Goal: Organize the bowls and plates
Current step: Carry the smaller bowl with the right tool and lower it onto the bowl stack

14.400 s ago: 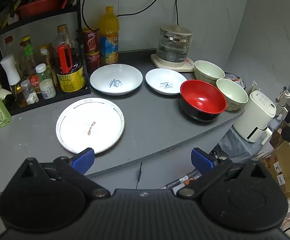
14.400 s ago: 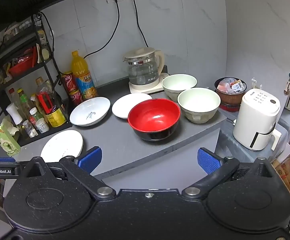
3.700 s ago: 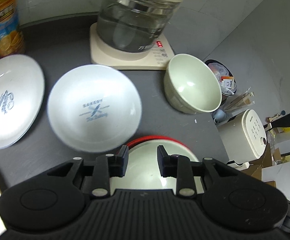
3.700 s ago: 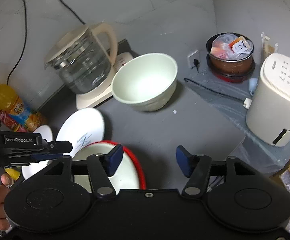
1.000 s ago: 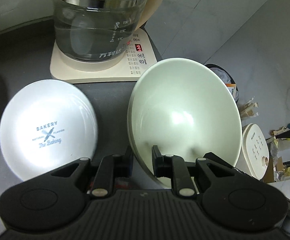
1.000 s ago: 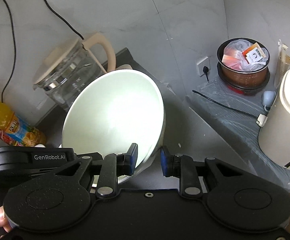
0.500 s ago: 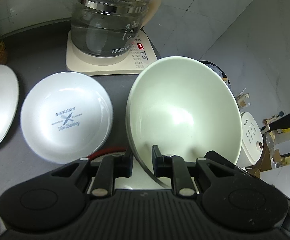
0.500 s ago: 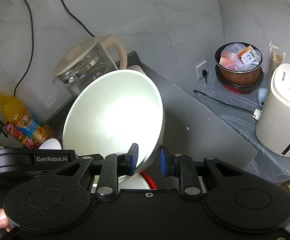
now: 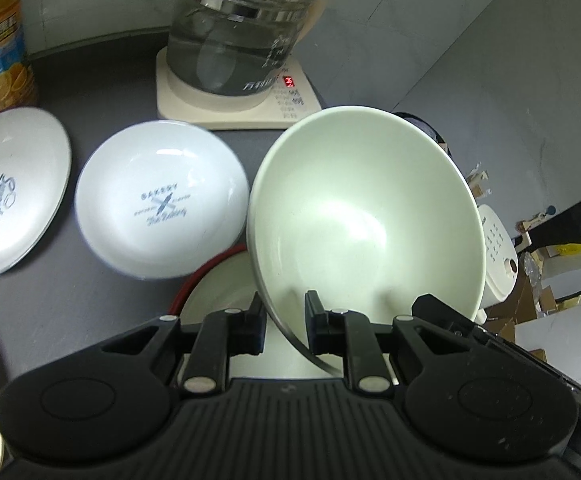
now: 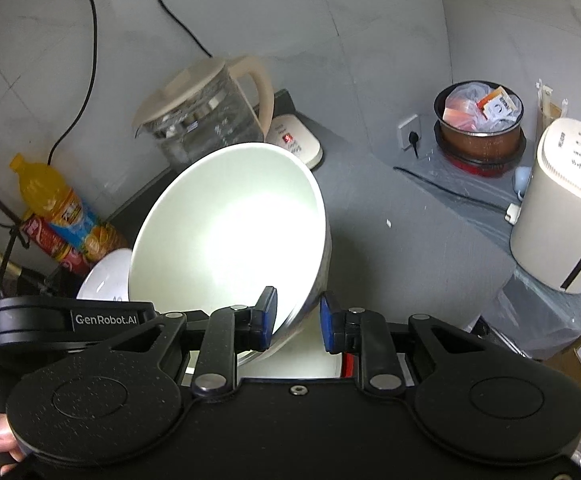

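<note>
Just in front of the glass kettle point(image 9: 234, 36), both the left gripper point(image 9: 284, 322) and right gripper point(image 10: 297, 322) pinch the tilted pale green bowl point(image 9: 366, 216) by its rim above the red bowl point(image 9: 194, 280), so nesting seems underway and next needs a level, centred lowering.

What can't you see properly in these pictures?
- Red bowl, left view: mostly hidden under the pale green bowl and the left tongs.
- Kettle display, left view: digits blurred.
- Big plate, left view: cut off at the left edge.
</note>
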Demonstrator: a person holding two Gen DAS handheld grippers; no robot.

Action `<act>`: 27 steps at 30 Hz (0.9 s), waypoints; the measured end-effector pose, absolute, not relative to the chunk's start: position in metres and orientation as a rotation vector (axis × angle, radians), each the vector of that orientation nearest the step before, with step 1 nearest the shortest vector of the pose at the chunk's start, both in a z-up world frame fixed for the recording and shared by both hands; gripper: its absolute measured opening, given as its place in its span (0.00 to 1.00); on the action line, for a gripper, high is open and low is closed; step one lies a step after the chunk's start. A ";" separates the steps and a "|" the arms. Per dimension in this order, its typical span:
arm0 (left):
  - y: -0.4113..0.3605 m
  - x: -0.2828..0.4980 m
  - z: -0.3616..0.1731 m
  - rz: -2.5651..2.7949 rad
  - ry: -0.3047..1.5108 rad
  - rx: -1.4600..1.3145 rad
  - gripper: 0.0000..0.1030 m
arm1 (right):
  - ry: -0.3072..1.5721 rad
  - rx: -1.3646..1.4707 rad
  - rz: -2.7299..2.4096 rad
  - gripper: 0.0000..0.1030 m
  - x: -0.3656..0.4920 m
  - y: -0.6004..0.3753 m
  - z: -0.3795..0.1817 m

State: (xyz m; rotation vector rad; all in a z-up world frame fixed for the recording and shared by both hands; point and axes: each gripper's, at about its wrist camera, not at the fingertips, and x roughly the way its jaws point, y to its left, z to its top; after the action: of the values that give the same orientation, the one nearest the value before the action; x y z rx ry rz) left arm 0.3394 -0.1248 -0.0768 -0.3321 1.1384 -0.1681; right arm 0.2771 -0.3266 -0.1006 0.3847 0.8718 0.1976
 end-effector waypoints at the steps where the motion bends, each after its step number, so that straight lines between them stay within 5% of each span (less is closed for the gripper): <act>1: -0.123 0.336 -0.078 -0.168 1.143 -0.331 0.17 | 0.879 0.387 0.198 0.22 0.275 -0.325 -0.103; 27: -0.110 0.309 -0.100 -0.154 1.259 -0.244 0.20 | 1.029 0.358 0.197 0.26 0.255 -0.304 -0.128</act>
State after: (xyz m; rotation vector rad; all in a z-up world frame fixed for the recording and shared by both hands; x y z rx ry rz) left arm 0.3095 -0.1103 -0.0999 -0.2445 1.2594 -0.1544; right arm 0.2554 -0.3039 -0.1279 0.3581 1.0286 0.1973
